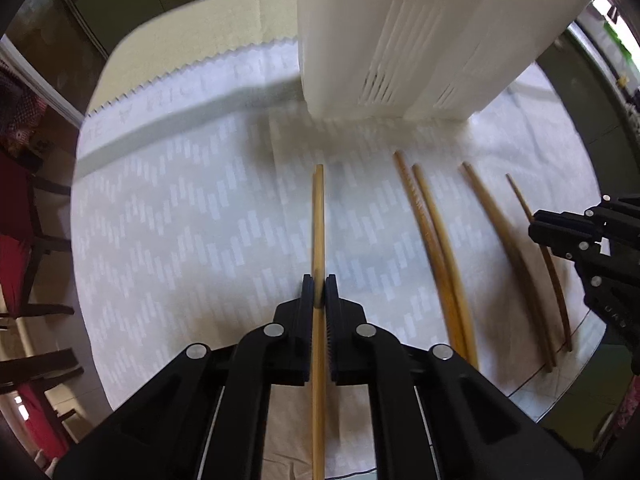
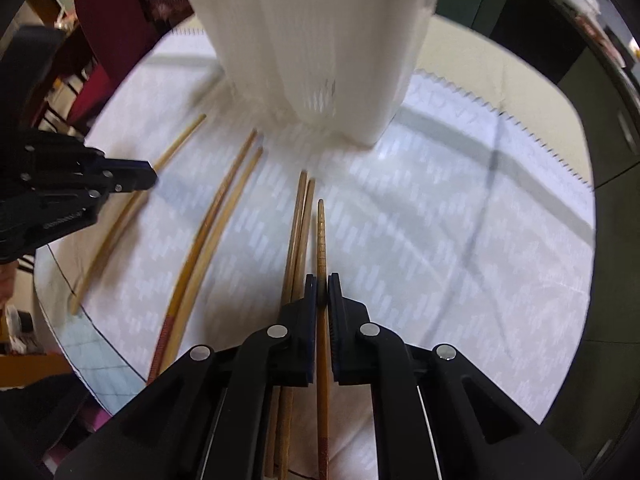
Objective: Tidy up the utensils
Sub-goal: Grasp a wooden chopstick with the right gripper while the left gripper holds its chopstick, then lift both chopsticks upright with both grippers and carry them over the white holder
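Several wooden chopsticks lie side by side on a white patterned cloth [image 1: 180, 220] in front of a tall white slotted utensil holder [image 1: 400, 40]. My left gripper [image 1: 319, 288] is shut on a pale chopstick [image 1: 318, 220] that points toward the holder. My right gripper [image 2: 321, 288] is shut on a darker chopstick with a ridged tip [image 2: 321, 236]. A loose pair [image 2: 298, 220] lies just left of it, and another pair [image 2: 216, 224] farther left. In the right wrist view the left gripper [image 2: 150, 180] sits over the pale chopstick [image 2: 176, 144]. The right gripper [image 1: 534, 229] shows at the left wrist view's right edge.
The cloth covers a round table whose near edge [image 2: 80, 344] curves close behind the chopstick ends. Chairs with red cushions [image 1: 16, 240] stand to the left. Dark green cabinets [image 2: 560, 40] lie beyond the table. The holder [image 2: 320, 40] stands close ahead of both grippers.
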Tool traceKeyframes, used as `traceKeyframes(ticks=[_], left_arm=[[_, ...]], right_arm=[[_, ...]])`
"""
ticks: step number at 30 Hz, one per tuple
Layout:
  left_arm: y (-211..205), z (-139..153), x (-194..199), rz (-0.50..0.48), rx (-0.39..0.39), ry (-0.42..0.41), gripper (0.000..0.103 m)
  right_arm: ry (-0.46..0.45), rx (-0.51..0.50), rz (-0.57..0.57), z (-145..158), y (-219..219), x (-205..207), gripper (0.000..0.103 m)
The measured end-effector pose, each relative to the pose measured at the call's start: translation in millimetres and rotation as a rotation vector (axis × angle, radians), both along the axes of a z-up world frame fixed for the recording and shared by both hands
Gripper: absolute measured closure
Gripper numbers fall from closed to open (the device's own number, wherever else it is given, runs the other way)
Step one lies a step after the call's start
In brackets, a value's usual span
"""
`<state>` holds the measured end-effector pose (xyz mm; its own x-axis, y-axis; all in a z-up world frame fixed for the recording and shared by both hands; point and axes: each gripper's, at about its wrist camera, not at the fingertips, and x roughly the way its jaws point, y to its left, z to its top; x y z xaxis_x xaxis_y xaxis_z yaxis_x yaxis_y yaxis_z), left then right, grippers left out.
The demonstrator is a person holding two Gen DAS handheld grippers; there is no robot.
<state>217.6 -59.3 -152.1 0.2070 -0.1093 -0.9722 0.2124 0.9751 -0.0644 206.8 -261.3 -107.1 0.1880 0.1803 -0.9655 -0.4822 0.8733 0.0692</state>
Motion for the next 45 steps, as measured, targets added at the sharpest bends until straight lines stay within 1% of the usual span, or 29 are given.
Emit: traceKeyframes(ticks=[1,2,6,10,13,17,20,23,27,31,38,45], left_arm=[[3,5,-2,-0.002,-0.007,-0.017,0.097],[6,16,-5,-0.001,-0.019,-0.049,0.097],[15,50,-18,-0.009,-0.049,-0.135,0.097],[21,80,-36,-0.009,-0.077,-0.195,0.097],[18,95,-46,-0.013,-0.084,-0.230,0.097],[20,109,-59,-0.024,-0.095,-0.272,0.097],[22,115,-66,-0.029,-0.096,-0.296,0.097],[25,123,-74,-0.028,-0.113,-0.320,0.097],[26,134,-84,-0.039,-0.107,-0.361,0.097],[26,142,-90,-0.045,-0.115,-0.378,0.097],[29,147,-94,-0.044,-0.129,-0.394,0.097],[30,166,-98,-0.042,-0.139,-0.440,0.097]], right_arm=[[-0.012,0.022,-0.003,8,-3,-3,0.096],[-0.027,0.045,-0.005,17,-7,-6,0.096],[-0.091,0.112,-0.001,50,-20,-22,0.096],[-0.155,0.172,-0.003,82,-29,-37,0.096],[-0.188,0.199,-0.003,97,-31,-45,0.096],[-0.213,0.213,0.002,112,-35,-58,0.096],[-0.222,0.220,0.000,116,-38,-65,0.096],[-0.236,0.233,-0.003,122,-42,-70,0.096],[-0.259,0.246,-0.003,133,-44,-78,0.096],[-0.271,0.253,0.005,140,-44,-82,0.096],[-0.290,0.274,0.012,149,-42,-86,0.096],[-0.341,0.307,0.014,172,-41,-88,0.096]])
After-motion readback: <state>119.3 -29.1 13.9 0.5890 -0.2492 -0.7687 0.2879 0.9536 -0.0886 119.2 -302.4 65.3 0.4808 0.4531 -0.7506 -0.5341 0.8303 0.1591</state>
